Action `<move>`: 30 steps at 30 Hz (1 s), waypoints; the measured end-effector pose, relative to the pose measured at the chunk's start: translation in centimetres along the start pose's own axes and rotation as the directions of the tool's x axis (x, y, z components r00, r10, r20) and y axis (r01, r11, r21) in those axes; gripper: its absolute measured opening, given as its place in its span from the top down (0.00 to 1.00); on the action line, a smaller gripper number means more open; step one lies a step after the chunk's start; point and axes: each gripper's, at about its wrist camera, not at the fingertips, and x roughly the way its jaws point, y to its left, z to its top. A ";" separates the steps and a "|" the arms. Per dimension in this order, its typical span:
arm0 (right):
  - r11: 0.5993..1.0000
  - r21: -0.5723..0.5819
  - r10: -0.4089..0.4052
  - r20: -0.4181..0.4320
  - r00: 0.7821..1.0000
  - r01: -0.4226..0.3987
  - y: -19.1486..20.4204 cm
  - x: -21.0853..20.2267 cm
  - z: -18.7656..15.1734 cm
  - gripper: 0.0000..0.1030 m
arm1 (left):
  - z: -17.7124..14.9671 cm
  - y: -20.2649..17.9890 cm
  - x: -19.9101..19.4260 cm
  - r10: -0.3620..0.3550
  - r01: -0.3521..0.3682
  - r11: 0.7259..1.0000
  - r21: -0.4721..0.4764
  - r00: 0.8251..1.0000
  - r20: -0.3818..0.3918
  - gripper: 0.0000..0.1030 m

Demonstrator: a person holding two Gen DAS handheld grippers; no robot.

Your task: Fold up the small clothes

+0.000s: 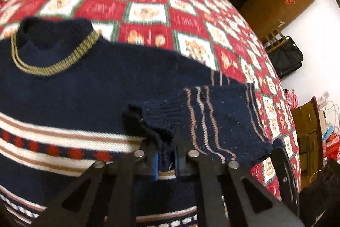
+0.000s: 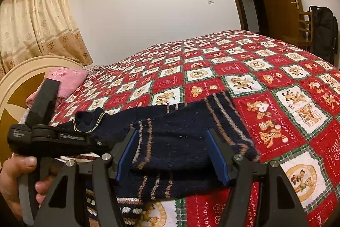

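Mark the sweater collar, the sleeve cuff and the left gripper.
sweater collar (image 1: pixel 53 35), left wrist view, dark inner neck.
sleeve cuff (image 1: pixel 157 120), left wrist view, ribbed end.
left gripper (image 1: pixel 166 160), left wrist view, between fingertips clamping the cuff.

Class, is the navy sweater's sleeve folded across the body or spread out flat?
Folded: the sleeve lies across the sweater, its cuff pinched in the left hand-held gripper.

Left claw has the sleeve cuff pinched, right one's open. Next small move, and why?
Probably carry the left claw a little further across and lay the cuff flat on the sweater chest, then release. The sleeve is already folded back over the body, but the cuff is bunched and lifted in the shut jaws. The right claw is open, holding nothing.
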 end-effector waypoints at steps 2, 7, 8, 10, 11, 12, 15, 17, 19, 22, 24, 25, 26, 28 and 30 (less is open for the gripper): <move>1.000 0.011 -0.006 0.009 1.000 0.006 -0.3 -0.1 0.0 0.36 | 0.2 0.2 -1.4 0.026 -0.027 0.999 0.034 0.999 0.040 0.91; 1.000 0.027 -0.014 0.022 1.000 0.013 -0.7 -0.3 0.2 0.36 | 1.0 2.0 -4.0 0.068 -0.075 0.995 0.068 0.992 0.106 0.91; 1.000 0.027 -0.015 0.021 1.000 0.014 -0.7 -0.3 0.2 0.36 | 1.2 2.6 -4.6 0.084 -0.093 0.993 0.074 0.989 0.122 0.91; 1.000 0.022 -0.013 0.018 1.000 0.012 -0.6 -0.2 0.1 0.36 | 1.5 3.6 -5.7 0.110 -0.122 0.989 0.077 0.983 0.148 0.91; 1.000 0.019 -0.013 0.018 1.000 0.012 -0.5 -0.3 0.1 0.36 | 1.8 4.5 -6.4 0.126 -0.140 0.987 0.076 0.978 0.164 0.91; 1.000 0.017 -0.013 0.017 1.000 0.013 -0.4 -0.2 0.1 0.36 | 1.9 4.9 -6.6 0.136 -0.150 0.986 0.074 0.976 0.171 0.91; 1.000 0.007 -0.012 0.010 1.000 0.012 -0.3 -0.1 -0.1 0.36 | 2.3 7.2 -7.6 0.166 -0.177 0.983 0.049 0.969 0.183 0.91; 1.000 -0.001 -0.009 0.006 1.000 0.009 -0.1 0.0 -0.2 0.36 | 2.2 8.2 -7.9 0.180 -0.190 0.981 0.038 0.967 0.183 0.91; 1.000 -0.007 -0.004 0.002 1.000 0.004 0.0 0.1 -0.2 0.36 | 2.1 9.1 -8.1 0.196 -0.205 0.978 0.034 0.963 0.184 0.91; 1.000 -0.009 -0.001 0.004 1.000 0.001 0.1 0.1 -0.3 0.36 | 2.1 10.1 -8.5 0.212 -0.220 0.975 0.025 0.959 0.188 0.91; 1.000 -0.004 -0.001 0.003 1.000 0.001 0.0 0.1 -0.3 0.36 | 2.4 11.2 -8.9 0.226 -0.232 0.973 0.012 0.955 0.193 0.91; 1.000 -0.001 -0.001 0.002 1.000 0.001 -0.1 0.1 -0.3 0.36 | 2.5 11.8 -9.2 0.239 -0.245 0.969 0.008 0.950 0.200 0.91; 1.000 0.001 -0.001 0.000 1.000 0.001 -0.1 0.2 -0.3 0.36 | 2.5 12.2 -9.4 0.250 -0.257 0.966 0.007 0.946 0.204 0.91; 1.000 0.000 0.000 -0.004 1.000 0.000 -0.1 0.3 -0.3 0.36 | 2.6 13.4 -9.7 0.278 -0.283 0.959 -0.002 0.938 0.206 0.91; 1.000 -0.006 0.005 -0.009 1.000 -0.005 0.0 0.4 -0.3 0.36 | 2.7 14.9 -9.7 0.298 -0.300 0.954 -0.018 0.934 0.196 0.91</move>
